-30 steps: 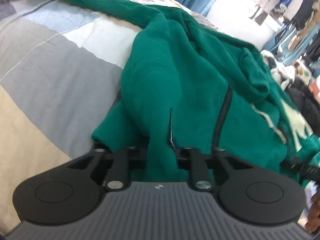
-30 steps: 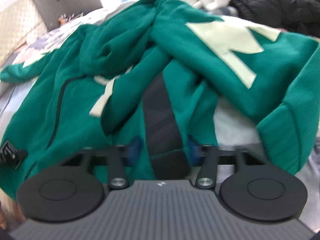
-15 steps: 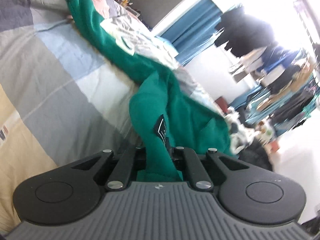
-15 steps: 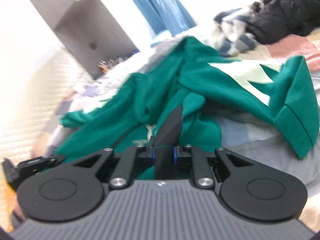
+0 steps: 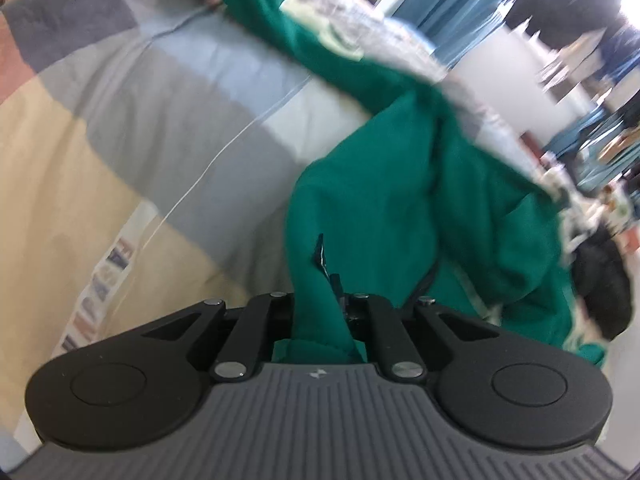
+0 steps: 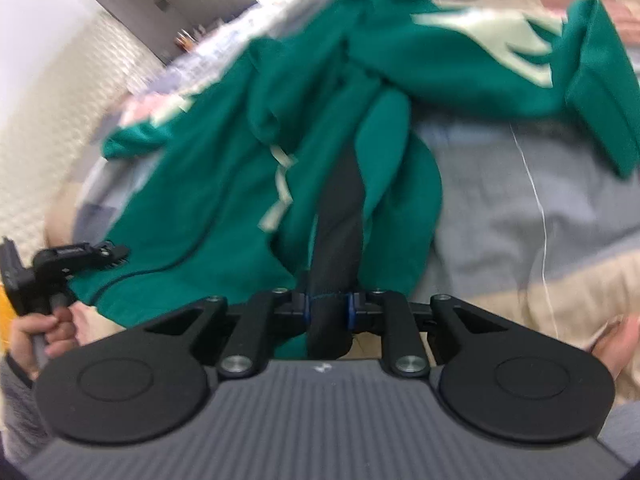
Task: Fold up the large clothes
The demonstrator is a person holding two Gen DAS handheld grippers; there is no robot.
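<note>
A large green hoodie point(image 5: 400, 200) with pale patches lies bunched on the bed, one sleeve stretched away to the upper left. My left gripper point(image 5: 320, 300) is shut on a fold of its green fabric beside a small dark tag, lifting it off the cover. In the right wrist view the hoodie point(image 6: 200, 200) spreads across the middle, and my right gripper point(image 6: 328, 300) is shut on its black hem band point(image 6: 340, 220), which rises taut from the jaws. The left gripper point(image 6: 80, 256) shows at the left edge, clamped on the hoodie's edge, with a hand point(image 6: 36, 332) on its handle.
The bed cover point(image 5: 160, 120) has grey, blue and beige blocks. A black garment point(image 5: 604, 280) lies at the bed's far right, and blue curtains point(image 5: 448, 8) hang beyond. A padded headboard point(image 6: 52, 100) stands at the left. Fingers point(image 6: 616, 340) show at the right edge.
Both grippers have risen and pulled back with the hoodie, so its fabric hangs stretched from them. The right jaws closed in on the black hem band.
</note>
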